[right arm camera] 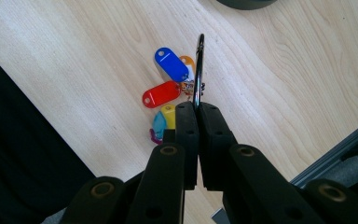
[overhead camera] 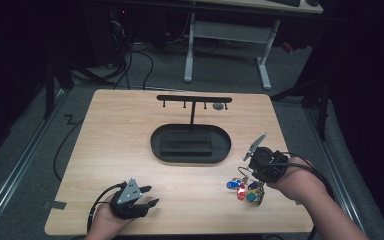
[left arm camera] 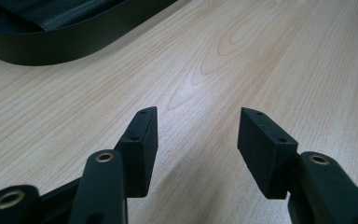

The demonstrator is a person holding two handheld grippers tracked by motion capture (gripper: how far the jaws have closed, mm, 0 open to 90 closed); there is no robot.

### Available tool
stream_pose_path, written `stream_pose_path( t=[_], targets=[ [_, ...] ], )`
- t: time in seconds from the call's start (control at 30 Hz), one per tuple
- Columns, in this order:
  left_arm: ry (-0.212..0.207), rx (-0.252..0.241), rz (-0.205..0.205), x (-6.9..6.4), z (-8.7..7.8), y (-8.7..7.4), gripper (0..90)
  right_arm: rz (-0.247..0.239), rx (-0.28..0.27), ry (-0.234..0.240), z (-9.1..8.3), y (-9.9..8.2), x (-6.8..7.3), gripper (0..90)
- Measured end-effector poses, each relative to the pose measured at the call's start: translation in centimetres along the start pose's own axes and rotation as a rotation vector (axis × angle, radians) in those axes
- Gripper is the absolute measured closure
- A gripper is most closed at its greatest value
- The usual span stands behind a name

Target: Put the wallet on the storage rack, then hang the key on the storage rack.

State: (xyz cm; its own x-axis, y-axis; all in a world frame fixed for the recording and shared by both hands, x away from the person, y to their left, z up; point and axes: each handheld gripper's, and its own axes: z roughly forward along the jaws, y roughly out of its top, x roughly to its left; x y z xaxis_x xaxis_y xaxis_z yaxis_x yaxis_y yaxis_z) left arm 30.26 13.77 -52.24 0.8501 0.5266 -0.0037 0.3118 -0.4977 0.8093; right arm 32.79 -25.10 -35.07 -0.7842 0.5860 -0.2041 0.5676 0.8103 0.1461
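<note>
Your right gripper (right arm camera: 196,109) is clenched on the black ring (right arm camera: 198,70) of the key-tag bunch (overhead camera: 245,189), whose coloured tags hang at the surface (overhead camera: 130,150) near its right front edge. Your left gripper (left arm camera: 198,140) is released, holding nothing, near the black tray (left arm camera: 51,46).

A light wooden worktop (overhead camera: 130,145) carries a black oval tray (overhead camera: 190,144) near its middle. Behind the tray stands a black T-shaped rack (overhead camera: 194,99) with small hooks. Beyond the worktop, a white-legged desk (overhead camera: 227,35) stands on grey floor (overhead camera: 25,150).
</note>
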Motion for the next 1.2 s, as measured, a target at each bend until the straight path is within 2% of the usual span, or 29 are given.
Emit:
stream_pose_path(
  t=[0.33, 0.5, 0.63, 0.8, 0.9, 1.03, 1.2],
  targets=[
    [-0.007, 0.003, 0.007, -0.1, 0.3, 0.2, 48.4, 0.003, -0.01, 0.006, -0.9, 0.5, -0.4, 88.2],
    [0.003, -0.016, 0.006, 0.0, 0.1, 0.1, 48.5, 0.014, -0.047, 0.012, -1.7, 1.0, -1.0, 88.2],
    [0.012, -0.038, -0.013, 0.3, -0.6, -0.2, 48.8, 0.013, -0.073, 0.03, -2.0, 1.6, -1.3, 88.3],
    [0.035, -0.044, -0.036, 0.6, -1.5, -0.7, 48.8, 0.01, -0.111, 0.036, -2.4, 2.9, -1.8, 88.2],
    [0.056, -0.044, -0.035, 0.6, -2.0, -1.1, 48.8, 0.001, -0.119, 0.037, -2.6, 3.7, -1.9, 88.2],
    [0.072, -0.052, -0.056, 0.7, -2.6, -1.4, 48.8, -0.016, -0.121, 0.041, -3.1, 4.9, -2.1, 88.3],
    [0.078, -0.034, -0.047, 0.6, -3.0, -1.9, 48.9, -0.017, -0.115, 0.048, -3.9, 6.4, -2.6, 88.2]
  ],
)
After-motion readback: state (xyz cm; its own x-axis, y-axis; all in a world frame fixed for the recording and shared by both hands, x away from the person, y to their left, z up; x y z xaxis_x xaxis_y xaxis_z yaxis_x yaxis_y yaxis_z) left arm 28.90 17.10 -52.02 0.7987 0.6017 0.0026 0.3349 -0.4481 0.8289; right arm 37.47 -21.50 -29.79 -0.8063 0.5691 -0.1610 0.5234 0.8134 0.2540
